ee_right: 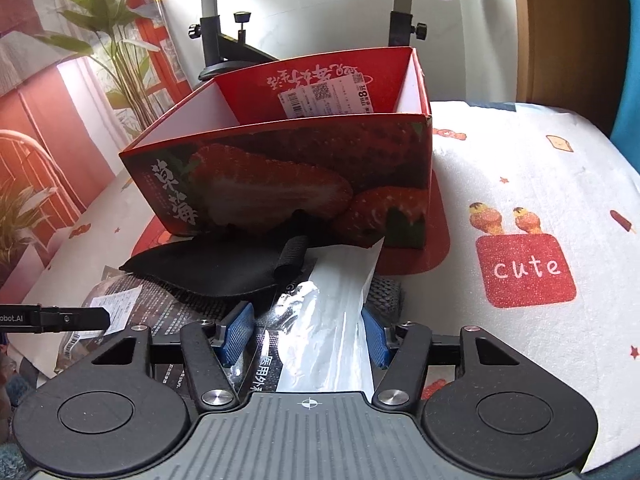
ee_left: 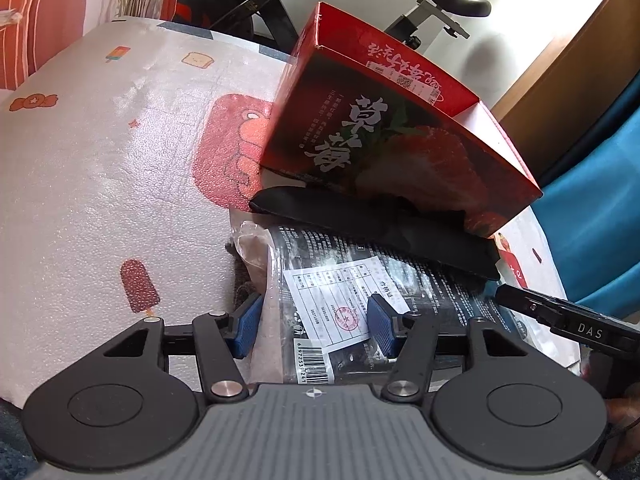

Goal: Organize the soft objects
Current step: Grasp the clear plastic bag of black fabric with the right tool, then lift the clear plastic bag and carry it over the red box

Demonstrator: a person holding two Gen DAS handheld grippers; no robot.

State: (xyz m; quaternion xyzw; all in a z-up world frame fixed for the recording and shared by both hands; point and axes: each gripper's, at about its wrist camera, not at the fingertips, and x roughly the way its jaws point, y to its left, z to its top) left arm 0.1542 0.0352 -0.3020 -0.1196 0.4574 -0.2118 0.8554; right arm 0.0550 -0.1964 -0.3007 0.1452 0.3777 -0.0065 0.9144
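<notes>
A plastic-wrapped soft package [ee_left: 344, 300] with a white label lies on the patterned table cover. A black padded piece [ee_left: 380, 224] lies on it, under the edge of a red strawberry box [ee_left: 392, 136]. My left gripper [ee_left: 316, 322] is open, its blue pads on either side of the package. My right gripper [ee_right: 306, 334] is open around the same package's clear plastic end [ee_right: 328, 320]. The black piece [ee_right: 216, 268] and the open-topped box [ee_right: 296, 176] lie just ahead of it.
A white foam table cover [ee_left: 100, 152] with cartoon prints spreads left in the left view and right in the right view [ee_right: 520, 200]. An exercise bike [ee_right: 224, 36] stands behind the box. A blue chair [ee_left: 600, 208] is at the right.
</notes>
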